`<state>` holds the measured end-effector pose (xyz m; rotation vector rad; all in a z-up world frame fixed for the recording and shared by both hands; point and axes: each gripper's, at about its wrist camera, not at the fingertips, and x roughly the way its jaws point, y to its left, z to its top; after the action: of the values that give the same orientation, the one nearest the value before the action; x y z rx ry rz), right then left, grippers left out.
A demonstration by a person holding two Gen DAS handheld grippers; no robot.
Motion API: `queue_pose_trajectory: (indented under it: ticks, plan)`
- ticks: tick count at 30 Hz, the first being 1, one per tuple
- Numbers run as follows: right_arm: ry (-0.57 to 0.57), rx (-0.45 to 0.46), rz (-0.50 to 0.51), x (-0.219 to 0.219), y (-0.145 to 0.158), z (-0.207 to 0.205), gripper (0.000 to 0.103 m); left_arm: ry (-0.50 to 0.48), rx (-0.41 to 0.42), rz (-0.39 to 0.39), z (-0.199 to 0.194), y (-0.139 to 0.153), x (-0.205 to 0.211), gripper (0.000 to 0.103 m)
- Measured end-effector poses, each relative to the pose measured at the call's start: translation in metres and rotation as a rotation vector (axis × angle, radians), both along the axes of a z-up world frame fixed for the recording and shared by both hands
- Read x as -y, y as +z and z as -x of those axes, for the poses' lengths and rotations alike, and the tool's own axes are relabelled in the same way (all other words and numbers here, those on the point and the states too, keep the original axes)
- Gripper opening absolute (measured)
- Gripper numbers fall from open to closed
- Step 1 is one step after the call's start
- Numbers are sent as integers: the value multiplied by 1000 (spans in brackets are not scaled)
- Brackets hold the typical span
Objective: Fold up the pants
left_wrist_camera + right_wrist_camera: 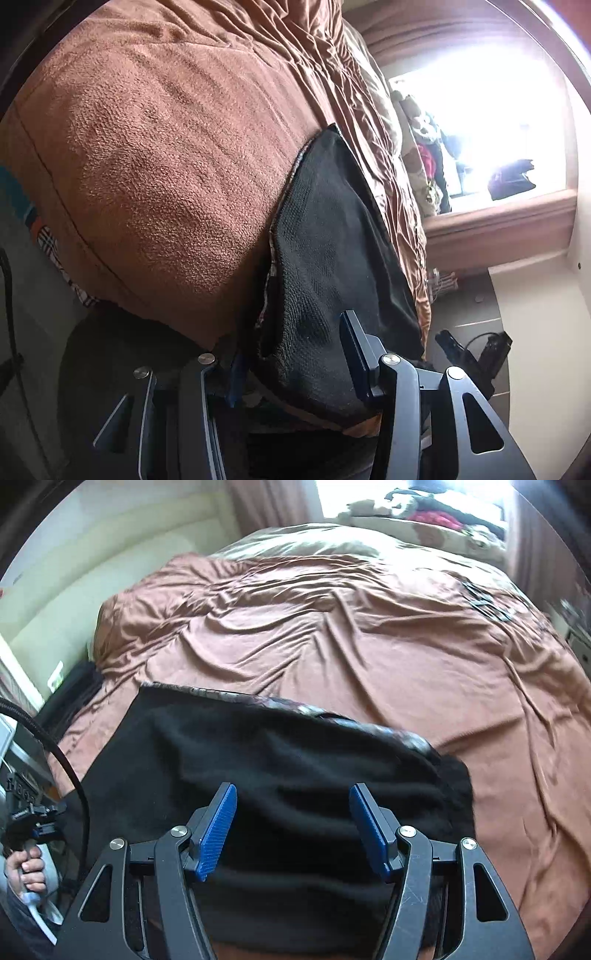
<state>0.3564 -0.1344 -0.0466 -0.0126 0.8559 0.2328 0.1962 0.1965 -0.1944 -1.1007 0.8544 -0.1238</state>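
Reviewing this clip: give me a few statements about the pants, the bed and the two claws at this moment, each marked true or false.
1. The black pants lie on a brown bedspread. True.
2. The right claw is clamped shut on the fabric. False: its blue pads stand apart above the pants, gripping nothing.
3. The pants show a patterned edge along their far side. True.
4. The left claw is lifting the pants clear of the bed. False: the pants rest on the bed; the fabric lies between its open fingers, not pinched.
5. The bedspread is smooth and flat. False: it is heavily wrinkled.
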Motion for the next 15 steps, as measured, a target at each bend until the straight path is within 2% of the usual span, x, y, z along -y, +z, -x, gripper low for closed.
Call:
queue_pose_trajectory:
  ticks: [1, 5, 6, 15]
  plan:
    - [11, -3, 13, -5, -2, -7, 62, 6, 1, 2, 1, 0, 0, 46]
    - [77, -7, 87, -27, -7, -40, 62, 31, -10, 5, 4, -1, -3, 20]
    - [90, -7, 102, -32, -8, -48, 62, 33, -11, 7, 4, -1, -4, 18]
    - [244, -57, 257, -85, -32, -111, 62, 72, -23, 56, 8, -2, -9, 17]
